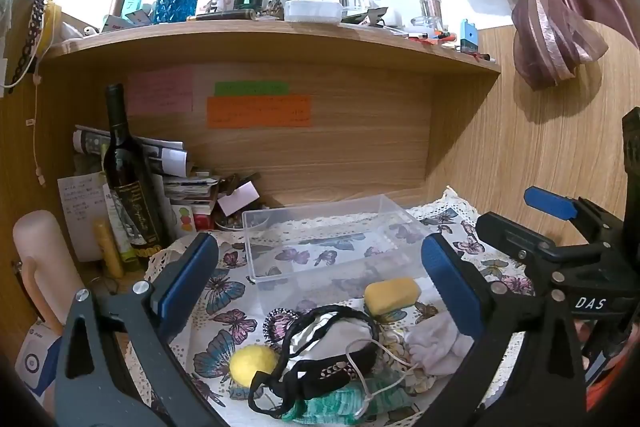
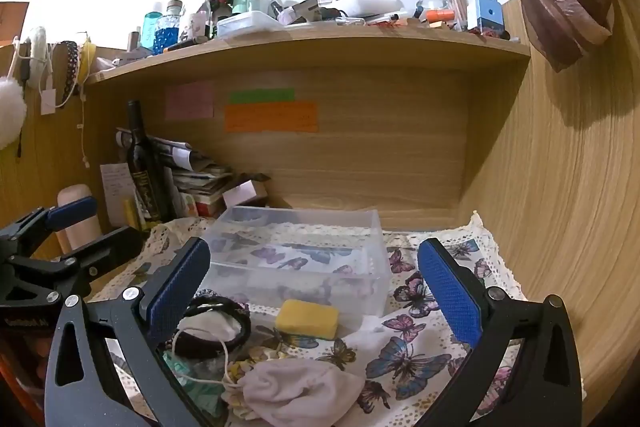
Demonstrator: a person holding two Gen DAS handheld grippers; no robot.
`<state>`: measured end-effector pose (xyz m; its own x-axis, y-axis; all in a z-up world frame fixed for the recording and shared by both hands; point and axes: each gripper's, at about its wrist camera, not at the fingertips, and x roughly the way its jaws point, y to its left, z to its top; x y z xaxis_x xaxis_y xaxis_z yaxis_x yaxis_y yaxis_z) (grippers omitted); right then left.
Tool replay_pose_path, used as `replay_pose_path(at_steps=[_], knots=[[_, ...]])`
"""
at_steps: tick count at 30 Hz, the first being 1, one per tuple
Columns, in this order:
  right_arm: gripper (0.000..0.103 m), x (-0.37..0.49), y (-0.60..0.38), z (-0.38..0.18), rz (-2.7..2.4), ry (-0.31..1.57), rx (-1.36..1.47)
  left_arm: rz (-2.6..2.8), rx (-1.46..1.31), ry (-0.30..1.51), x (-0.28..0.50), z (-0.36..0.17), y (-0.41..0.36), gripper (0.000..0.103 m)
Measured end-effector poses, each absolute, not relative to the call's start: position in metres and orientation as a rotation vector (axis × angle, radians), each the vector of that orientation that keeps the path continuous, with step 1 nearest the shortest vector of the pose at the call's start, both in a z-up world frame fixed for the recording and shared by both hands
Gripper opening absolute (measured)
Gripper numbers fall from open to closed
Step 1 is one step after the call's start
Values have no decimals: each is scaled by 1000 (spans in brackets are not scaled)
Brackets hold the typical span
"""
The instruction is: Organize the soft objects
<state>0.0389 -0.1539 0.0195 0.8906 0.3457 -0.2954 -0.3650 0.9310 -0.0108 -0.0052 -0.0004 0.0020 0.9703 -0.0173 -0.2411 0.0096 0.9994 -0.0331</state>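
1. Holding both jaws spread wide, left gripper [image 1: 316, 279] and right gripper [image 2: 316, 287] gripping nothing.
2. Lying lower centre, just before the clear bin [image 2: 304, 255]: yellow sponge [image 2: 307, 319], white sock [image 2: 296, 391].
3. Likely squashing lightly; pinching mid-body seeming safest.

Clear glossy plastic bin [image 1: 332, 239], matt porous sponge [image 2: 307, 319], printed cloth [image 2: 412, 351], wood-grain shelf [image 1: 280, 39]

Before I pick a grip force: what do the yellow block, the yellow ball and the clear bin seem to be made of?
Yellow block: looks like foam sponge, with a matte, porous face and rounded corners. Yellow ball: seems felt or fuzzy foam, with a dull nap and no shine; hard to tell which. Clear bin: looks like rigid transparent plastic, since the butterfly cloth shows through its glossy walls.
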Motion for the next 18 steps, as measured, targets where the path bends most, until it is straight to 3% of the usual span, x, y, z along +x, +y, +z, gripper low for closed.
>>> replay_pose_path(at_steps=[18], knots=[[103,35,-150,24,375,291,-51,-13,-27,247,-2,3,-5,103]])
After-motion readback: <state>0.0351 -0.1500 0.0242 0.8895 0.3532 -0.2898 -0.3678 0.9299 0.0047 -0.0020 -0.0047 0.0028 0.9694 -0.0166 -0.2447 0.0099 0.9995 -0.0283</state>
